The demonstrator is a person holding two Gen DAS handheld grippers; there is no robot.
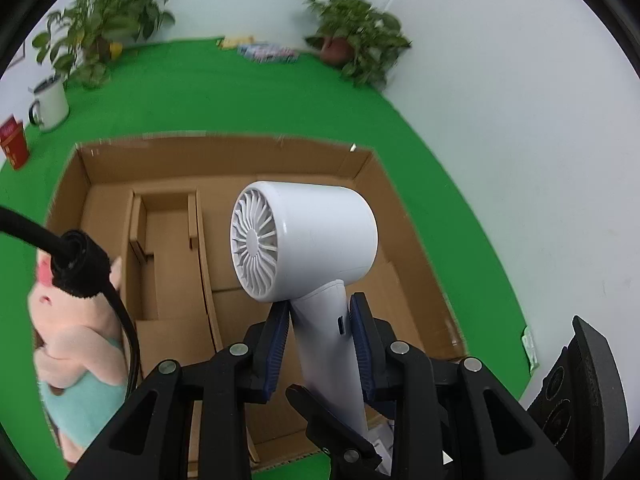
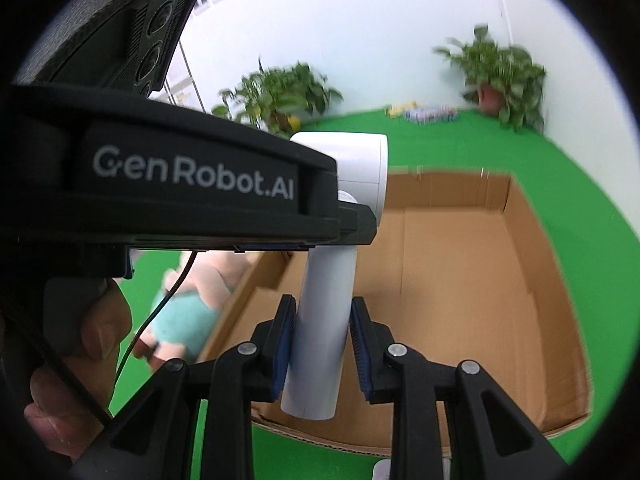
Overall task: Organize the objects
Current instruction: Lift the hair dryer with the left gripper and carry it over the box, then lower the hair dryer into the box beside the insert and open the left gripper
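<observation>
both tools, the left tool (image 1: 320, 344) and right tool (image 2: 323, 346), are clamping the white hair dryer (image 1: 308, 240) by its handle above the cardboard box (image 1: 224, 160) ahead, so lowering it evenly together is looking wisest.

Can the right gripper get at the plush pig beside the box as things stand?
Probably not yet. The right gripper is shut on the hair dryer handle, as is the left gripper, whose body sits between it and the plush pig outside the cardboard box.
</observation>
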